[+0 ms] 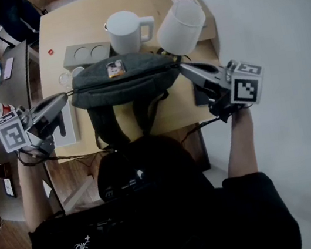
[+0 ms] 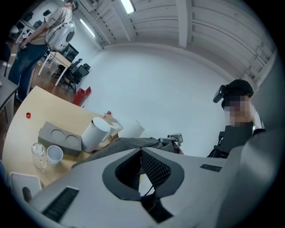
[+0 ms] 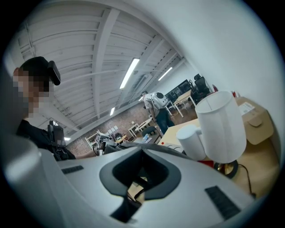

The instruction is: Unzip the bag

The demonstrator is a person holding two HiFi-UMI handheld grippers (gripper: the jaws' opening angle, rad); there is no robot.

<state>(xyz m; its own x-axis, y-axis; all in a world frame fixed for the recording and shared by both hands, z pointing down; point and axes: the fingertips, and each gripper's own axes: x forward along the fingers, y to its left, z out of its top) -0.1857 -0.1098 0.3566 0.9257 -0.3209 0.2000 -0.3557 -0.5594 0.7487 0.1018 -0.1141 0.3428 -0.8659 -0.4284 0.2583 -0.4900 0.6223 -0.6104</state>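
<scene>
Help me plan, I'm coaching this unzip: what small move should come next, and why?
Probably open the left gripper and clamp the left end of the bag as a brace. It and the right gripper sit shut at its opposite ends, the zip looks closed, and I cannot spot the pull.

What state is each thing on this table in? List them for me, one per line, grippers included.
Grey bag: lying flat, zip looks closed, straps hanging toward the person.
Left gripper: shut, tip at the bag's left end.
Right gripper: shut, tip at the bag's right end.
White jug: upright.
Lamp: standing, looks unlit.
Cup tray: both wells empty.
</scene>
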